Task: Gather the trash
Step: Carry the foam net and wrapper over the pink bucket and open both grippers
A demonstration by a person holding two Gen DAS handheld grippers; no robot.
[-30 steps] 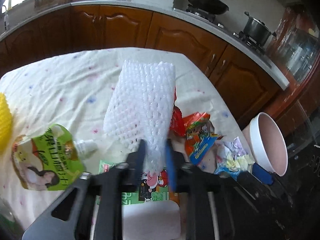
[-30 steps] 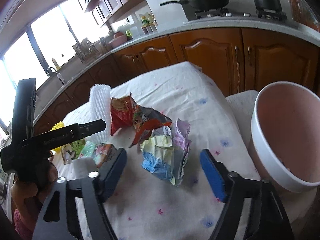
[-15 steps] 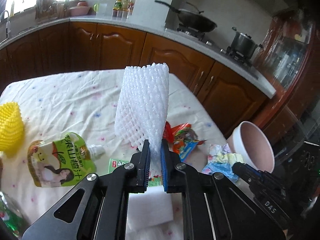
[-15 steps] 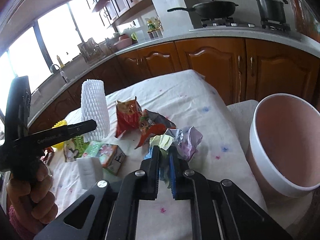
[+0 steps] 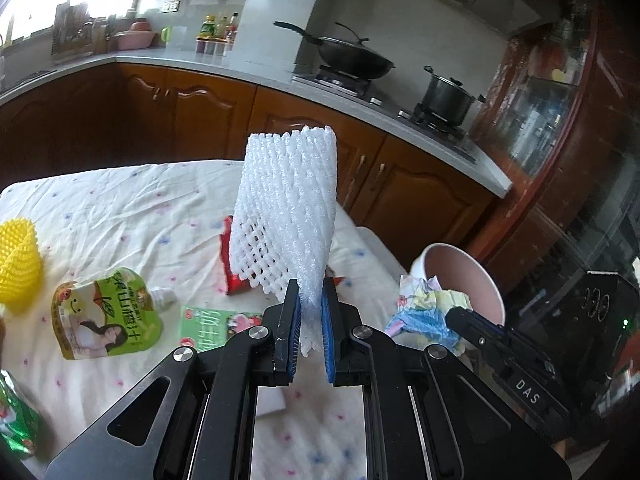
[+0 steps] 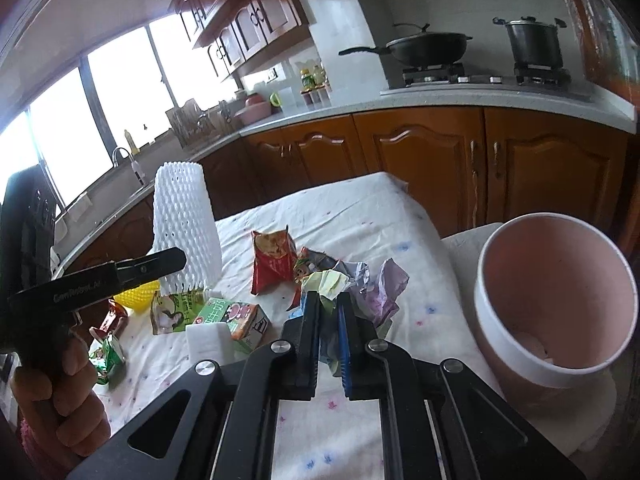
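Observation:
My left gripper (image 5: pixel 309 304) is shut on a white foam fruit net (image 5: pixel 286 216) and holds it upright above the table; the net also shows in the right wrist view (image 6: pixel 182 224). My right gripper (image 6: pixel 329 312) is shut on a crumpled paper wad (image 6: pixel 360 284) of yellow, blue and lilac, lifted just off the cloth; it also shows in the left wrist view (image 5: pixel 424 312). A pink bin (image 6: pixel 556 300) stands to the right of the table, close beside the right gripper.
On the floral tablecloth (image 6: pixel 360 216) lie a red snack bag (image 6: pixel 272 264), a green drink pouch (image 5: pixel 104 316), a green juice carton (image 6: pixel 236 316), a white sponge (image 6: pixel 206 338), a yellow foam net (image 5: pixel 16 264) and a green wrapper (image 6: pixel 106 354). Wooden cabinets (image 6: pixel 440 160) stand behind.
My left gripper closed on the white net and lifted it. My right gripper closed on the paper wad and raised it a little, with the bin nearer on the right.

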